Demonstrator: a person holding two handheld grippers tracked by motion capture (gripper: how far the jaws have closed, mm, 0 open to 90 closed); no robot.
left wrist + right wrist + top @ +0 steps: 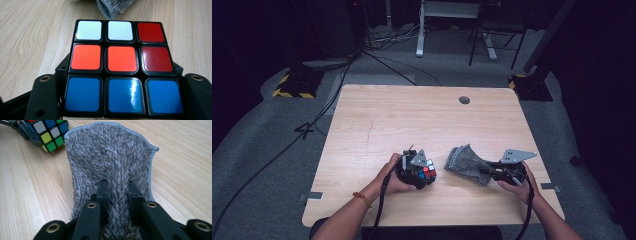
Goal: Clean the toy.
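A scrambled colour cube [426, 172] sits low over the wooden table [422, 120] near its front edge, gripped by my left gripper [414, 170]. In the left gripper view the cube [122, 67] shows white, orange, red and blue squares between the black jaws. To its right lies a fuzzy grey cloth [467, 162], pinched at its near end by my right gripper [499, 171]. The right gripper view shows the cloth [110, 157] bunched into a ridge between the two jaws, with the cube [48, 133] at the upper left.
A round cable hole [464, 100] sits near the table's far edge. Cables trail from both grippers off the front edge. Beyond the table are grey carpet, floor cables, stand bases with yellow-black tape [294, 87] and desk legs [419, 47].
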